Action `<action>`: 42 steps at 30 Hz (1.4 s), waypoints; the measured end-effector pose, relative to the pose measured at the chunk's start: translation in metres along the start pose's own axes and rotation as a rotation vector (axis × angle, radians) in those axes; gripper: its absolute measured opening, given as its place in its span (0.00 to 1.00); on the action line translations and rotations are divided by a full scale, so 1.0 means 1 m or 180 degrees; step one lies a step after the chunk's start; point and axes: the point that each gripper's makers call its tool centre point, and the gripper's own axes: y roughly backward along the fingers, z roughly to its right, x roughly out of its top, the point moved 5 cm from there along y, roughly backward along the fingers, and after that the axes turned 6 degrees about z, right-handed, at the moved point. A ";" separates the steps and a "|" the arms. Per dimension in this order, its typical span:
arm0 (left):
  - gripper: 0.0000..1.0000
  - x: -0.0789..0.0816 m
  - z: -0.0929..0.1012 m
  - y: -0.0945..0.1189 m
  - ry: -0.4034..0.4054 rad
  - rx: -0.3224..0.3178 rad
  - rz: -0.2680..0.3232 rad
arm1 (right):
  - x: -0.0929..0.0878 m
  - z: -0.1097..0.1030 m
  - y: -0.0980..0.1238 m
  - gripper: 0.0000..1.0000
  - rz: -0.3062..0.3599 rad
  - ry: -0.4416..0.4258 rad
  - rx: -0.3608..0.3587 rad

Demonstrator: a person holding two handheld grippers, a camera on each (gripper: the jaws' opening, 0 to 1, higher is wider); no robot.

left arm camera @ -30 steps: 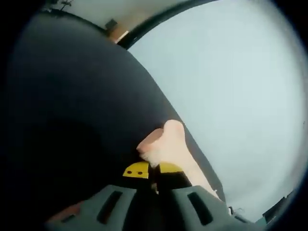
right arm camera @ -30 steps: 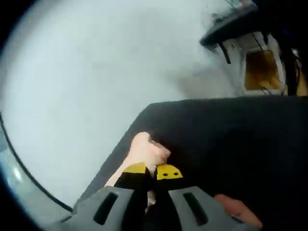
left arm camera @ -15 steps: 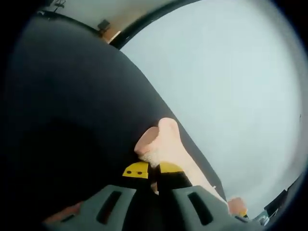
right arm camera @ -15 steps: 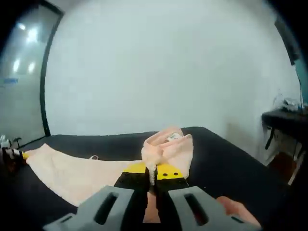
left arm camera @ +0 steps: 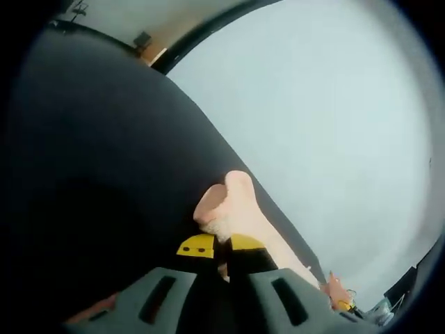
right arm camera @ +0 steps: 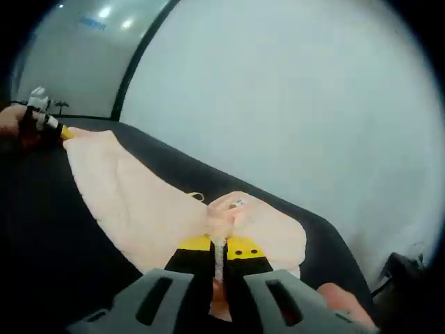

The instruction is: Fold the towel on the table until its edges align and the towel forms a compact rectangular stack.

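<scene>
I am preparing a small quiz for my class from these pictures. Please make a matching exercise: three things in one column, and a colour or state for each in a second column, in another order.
Things:
1. towel
2. table
3. right gripper

Descriptions:
A. black
B. shut on a bunched corner of cloth
C. pale pink, stretched between both grippers

Pairs: 1-C, 2-A, 3-B

Each camera is riding low behind its own tongs, looking close along them at the pale towel (left arm camera: 233,209) pinched there. The left gripper view is rolling steeply — the dark surface (left arm camera: 104,160) is slanting. The right gripper view is facing across the same towel (right arm camera: 139,202) toward the left tongs (right arm camera: 66,132).
</scene>
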 end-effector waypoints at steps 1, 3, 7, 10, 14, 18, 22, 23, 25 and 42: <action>0.09 0.001 0.000 0.000 0.0021 -0.0007 0.0006 | 0.000 -0.007 -0.002 0.02 -0.0025 0.0009 0.0018; 0.09 0.001 0.000 0.000 0.0038 -0.0020 0.0012 | 0.003 -0.018 -0.006 0.02 -0.0014 0.0099 0.0089; 0.09 0.001 0.001 0.000 0.0013 -0.0043 0.0016 | 0.007 -0.043 -0.011 0.02 -0.0013 0.0303 0.0269; 0.09 0.000 0.001 0.001 0.0015 -0.0069 0.0021 | -0.001 -0.055 -0.017 0.03 -0.0152 0.0461 0.0383; 0.09 -0.002 0.003 0.004 -0.0006 -0.0097 0.0027 | -0.002 -0.069 -0.016 0.15 -0.0119 0.0204 0.0600; 0.09 -0.002 0.003 0.005 0.0006 -0.0117 0.0030 | -0.001 -0.069 0.002 0.24 -0.0092 0.0061 0.0770; 0.09 -0.001 0.002 0.005 -0.0023 -0.0136 0.0037 | 0.029 -0.032 0.020 0.29 0.0373 -0.0871 0.0767; 0.09 -0.001 0.002 0.004 -0.0023 -0.0138 0.0038 | 0.028 -0.012 0.017 0.26 0.0390 -0.1029 0.0562; 0.09 0.000 0.002 0.004 -0.0026 -0.0137 0.0050 | 0.019 0.020 0.007 0.25 0.0404 -0.1120 0.0226; 0.08 0.022 0.067 0.003 -0.0532 -0.0623 0.0250 | -0.047 0.065 0.060 0.20 0.0516 -0.1397 -0.0305</action>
